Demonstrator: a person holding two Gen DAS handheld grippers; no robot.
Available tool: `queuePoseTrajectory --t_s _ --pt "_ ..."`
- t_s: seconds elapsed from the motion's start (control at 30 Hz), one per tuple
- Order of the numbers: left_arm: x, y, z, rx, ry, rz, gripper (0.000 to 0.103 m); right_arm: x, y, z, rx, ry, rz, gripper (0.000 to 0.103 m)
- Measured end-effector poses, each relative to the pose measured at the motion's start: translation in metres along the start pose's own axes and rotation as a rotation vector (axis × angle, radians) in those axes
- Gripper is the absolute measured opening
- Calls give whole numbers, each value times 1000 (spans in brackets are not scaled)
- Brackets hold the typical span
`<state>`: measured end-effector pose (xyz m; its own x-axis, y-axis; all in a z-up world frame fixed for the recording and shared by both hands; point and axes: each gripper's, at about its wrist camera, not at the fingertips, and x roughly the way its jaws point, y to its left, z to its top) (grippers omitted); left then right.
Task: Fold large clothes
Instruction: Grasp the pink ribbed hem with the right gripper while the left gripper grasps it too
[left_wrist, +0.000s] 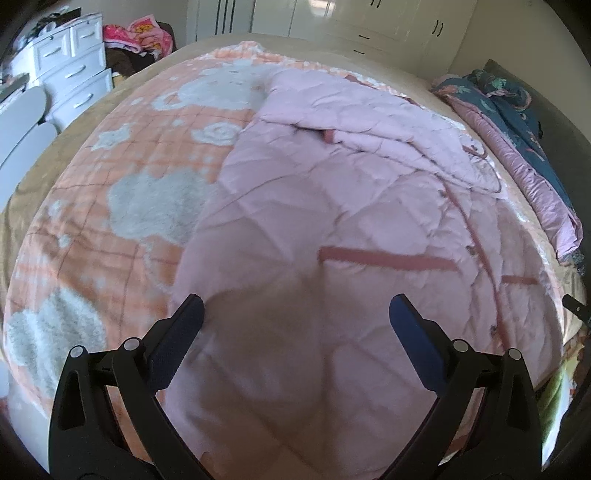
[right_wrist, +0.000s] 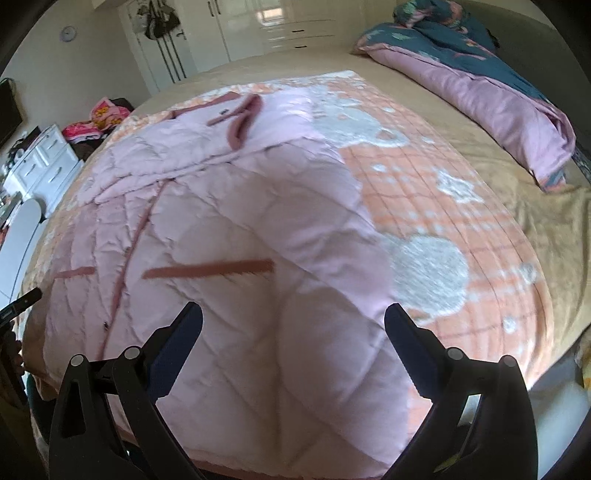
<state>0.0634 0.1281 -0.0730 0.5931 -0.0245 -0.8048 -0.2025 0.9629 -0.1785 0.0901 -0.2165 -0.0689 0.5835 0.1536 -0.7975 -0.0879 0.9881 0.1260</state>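
Observation:
A large pink quilted coat (left_wrist: 332, 206) with darker pink trim lies spread flat on an orange and white blanket (left_wrist: 122, 192) on the bed. It also shows in the right wrist view (right_wrist: 229, 229), collar at the far end, a sleeve folded across the chest. My left gripper (left_wrist: 295, 306) is open and empty, hovering over the coat's near left hem part. My right gripper (right_wrist: 293, 314) is open and empty, hovering over the coat's near right hem part. The tip of the other gripper shows at each view's edge (left_wrist: 574, 304).
A rolled blue and pink duvet (right_wrist: 480, 85) lies along the bed's far right. A white chest of drawers (left_wrist: 70, 70) and a pile of pink laundry (left_wrist: 140, 35) stand left of the bed. White wardrobes (left_wrist: 332, 22) line the far wall.

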Motion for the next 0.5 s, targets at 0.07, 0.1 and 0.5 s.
queuePoseTrajectory --t_s 0.07,0.1,0.5 --pt "-1 6 -5 -3 5 11 94 0 -8 -4 15 10 -5 98" --pt "-2 10 -8 -8 9 16 94 0 -11 -7 21 15 -7 98" --pt "-4 35 -42 -74 83 -20 94 0 -37 -41 45 84 7 98"
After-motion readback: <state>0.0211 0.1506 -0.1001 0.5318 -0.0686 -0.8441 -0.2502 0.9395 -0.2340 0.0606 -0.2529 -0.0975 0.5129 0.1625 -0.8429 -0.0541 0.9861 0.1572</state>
